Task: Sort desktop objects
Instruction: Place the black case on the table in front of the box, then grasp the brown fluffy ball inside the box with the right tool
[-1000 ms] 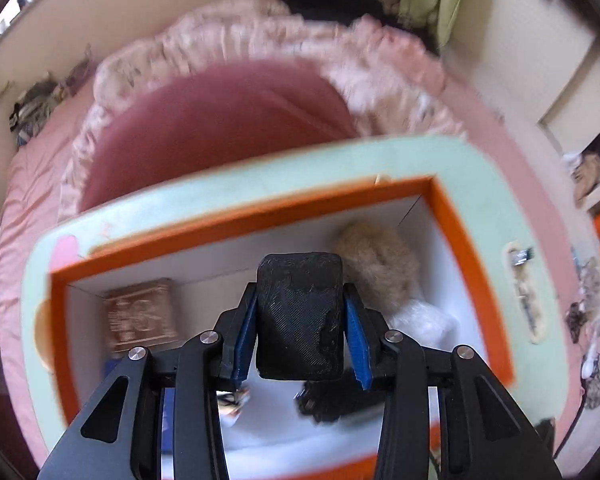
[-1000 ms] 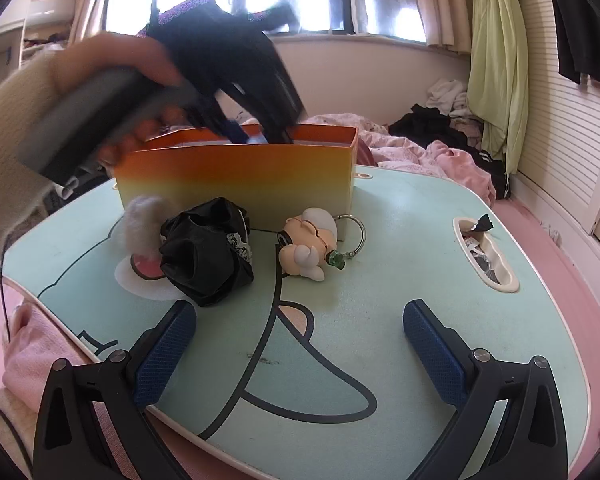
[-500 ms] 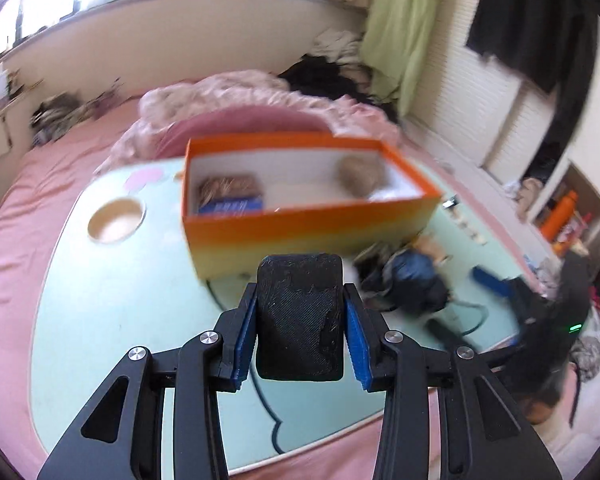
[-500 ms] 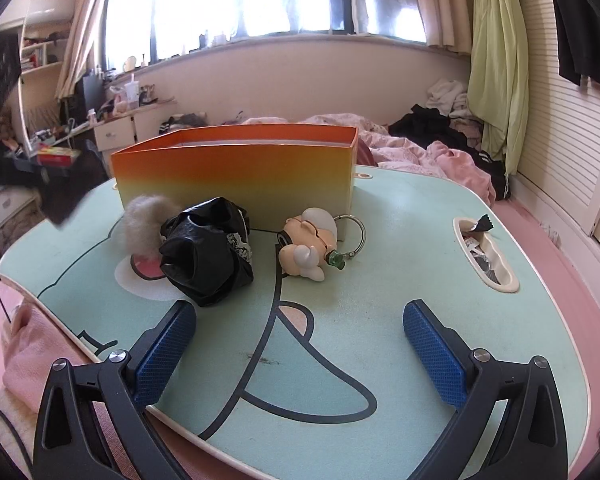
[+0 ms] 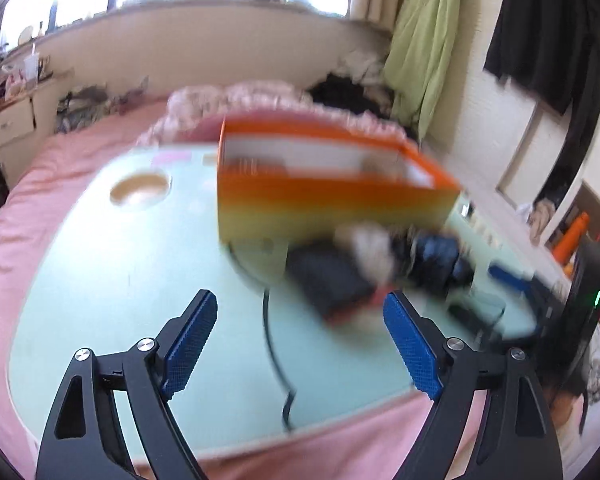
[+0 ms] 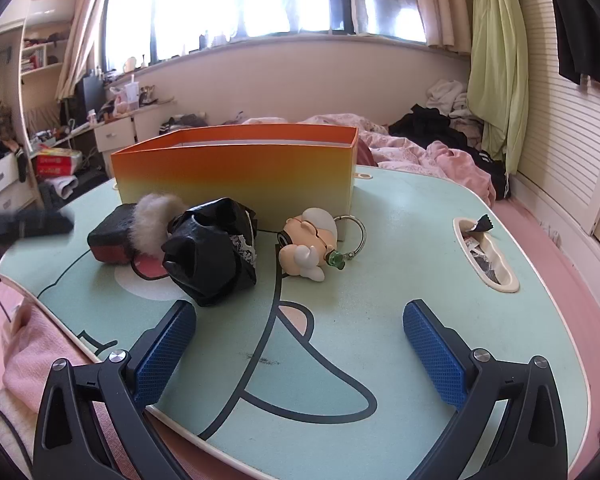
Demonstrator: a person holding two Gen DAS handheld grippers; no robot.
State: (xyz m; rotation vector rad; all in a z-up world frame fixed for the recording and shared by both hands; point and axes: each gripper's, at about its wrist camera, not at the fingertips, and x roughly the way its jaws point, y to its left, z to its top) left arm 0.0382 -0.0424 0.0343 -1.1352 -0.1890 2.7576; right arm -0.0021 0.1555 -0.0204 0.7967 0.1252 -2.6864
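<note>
An orange box (image 6: pixel 236 176) stands on the mint green table (image 6: pixel 400 280); it also shows, blurred, in the left wrist view (image 5: pixel 332 196). In front of it lie a black and red case (image 6: pixel 108 236), also in the left wrist view (image 5: pixel 332 284), a grey fur ball (image 6: pixel 154 220), a black crumpled bag (image 6: pixel 212 252) and a small figure with a ring (image 6: pixel 308 244). My left gripper (image 5: pixel 300 344) is open and empty, just short of the case. My right gripper (image 6: pixel 300 352) is open and empty above the table's near edge.
A round cup recess (image 5: pixel 140 190) sits in the table's far left, a slot with scraps (image 6: pixel 484 256) at its right. Pink bedding (image 5: pixel 32 208) surrounds the table. The left gripper shows blurred at the left edge of the right wrist view (image 6: pixel 24 224).
My left gripper carried the black case from above the box to the table in front of it, opened and let it go. The right gripper has not moved.
</note>
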